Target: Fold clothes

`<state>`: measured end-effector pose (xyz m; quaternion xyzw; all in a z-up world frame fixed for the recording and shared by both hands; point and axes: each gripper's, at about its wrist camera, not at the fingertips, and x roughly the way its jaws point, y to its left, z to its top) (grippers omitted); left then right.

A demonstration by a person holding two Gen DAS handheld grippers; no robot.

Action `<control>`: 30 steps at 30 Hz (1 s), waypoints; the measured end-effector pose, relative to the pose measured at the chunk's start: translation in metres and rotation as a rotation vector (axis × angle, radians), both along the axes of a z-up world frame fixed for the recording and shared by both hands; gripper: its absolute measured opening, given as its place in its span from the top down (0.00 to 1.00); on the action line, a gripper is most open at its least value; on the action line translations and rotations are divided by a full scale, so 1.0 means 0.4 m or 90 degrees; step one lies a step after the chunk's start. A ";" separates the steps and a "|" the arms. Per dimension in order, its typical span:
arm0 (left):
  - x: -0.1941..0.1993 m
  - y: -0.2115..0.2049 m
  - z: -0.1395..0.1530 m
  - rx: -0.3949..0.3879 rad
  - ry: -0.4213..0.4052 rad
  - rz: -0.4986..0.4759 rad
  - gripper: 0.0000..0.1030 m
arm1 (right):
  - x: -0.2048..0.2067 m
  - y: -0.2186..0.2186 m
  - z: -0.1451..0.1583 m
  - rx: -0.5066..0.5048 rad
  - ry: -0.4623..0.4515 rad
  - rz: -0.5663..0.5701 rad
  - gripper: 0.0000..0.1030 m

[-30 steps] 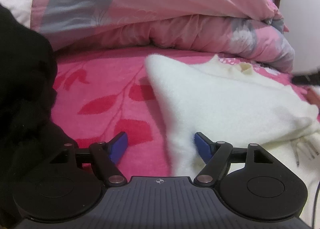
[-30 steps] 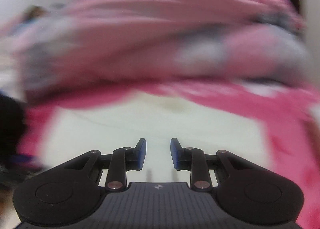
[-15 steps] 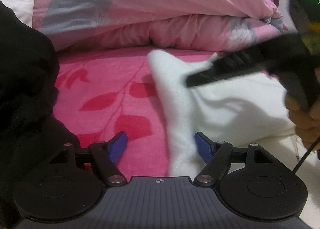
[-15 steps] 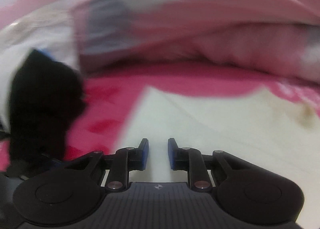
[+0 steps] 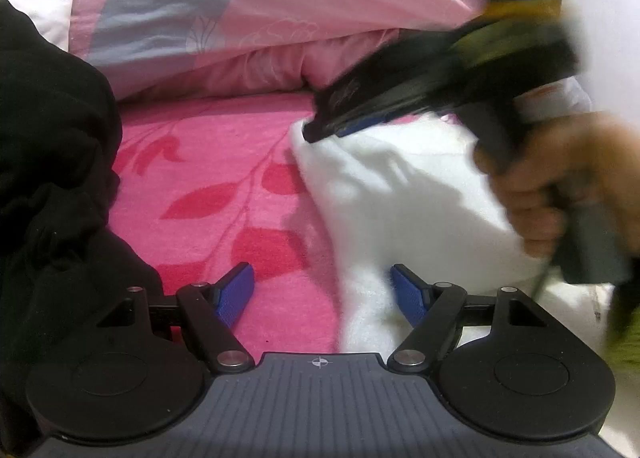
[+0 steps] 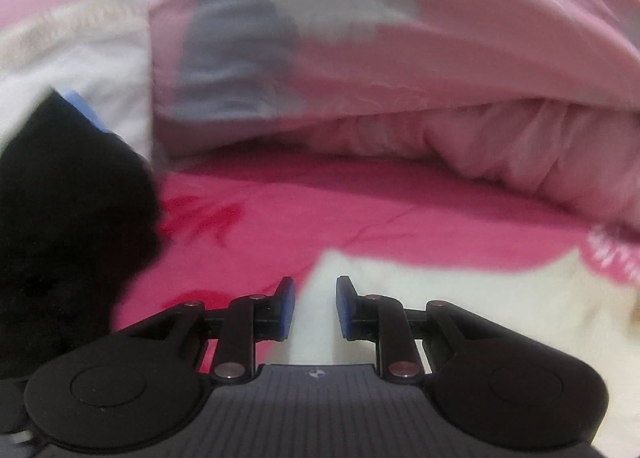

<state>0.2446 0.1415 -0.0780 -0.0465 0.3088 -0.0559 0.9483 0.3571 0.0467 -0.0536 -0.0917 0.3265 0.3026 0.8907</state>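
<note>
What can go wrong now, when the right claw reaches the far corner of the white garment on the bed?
1. The right claw is blurred and its opening is narrow. It may pinch only fluff at the corner of the white garment and slip off.
2. The left claw is wide open over the near edge, so nothing pins the garment; it may drag across the pink sheet.
3. The black clothing lies close and could catch.
</note>
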 end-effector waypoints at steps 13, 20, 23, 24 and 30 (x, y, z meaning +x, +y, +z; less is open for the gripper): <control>0.002 -0.003 0.005 0.000 0.003 0.000 0.26 | -0.013 0.005 -0.060 -0.047 0.043 0.055 0.76; -0.001 0.000 0.007 -0.011 0.004 -0.001 0.25 | -0.088 -0.078 -0.029 -0.026 0.042 0.005 0.73; 0.000 -0.002 0.007 -0.008 0.005 -0.001 0.24 | -0.130 -0.127 -0.007 -0.010 0.039 -0.029 0.73; 0.000 -0.003 0.007 -0.007 0.006 -0.001 0.24 | -0.145 -0.143 0.001 -0.005 0.038 -0.040 0.73; 0.001 0.003 0.008 -0.015 0.007 -0.002 0.23 | -0.230 -0.240 0.047 0.028 0.030 -0.108 0.72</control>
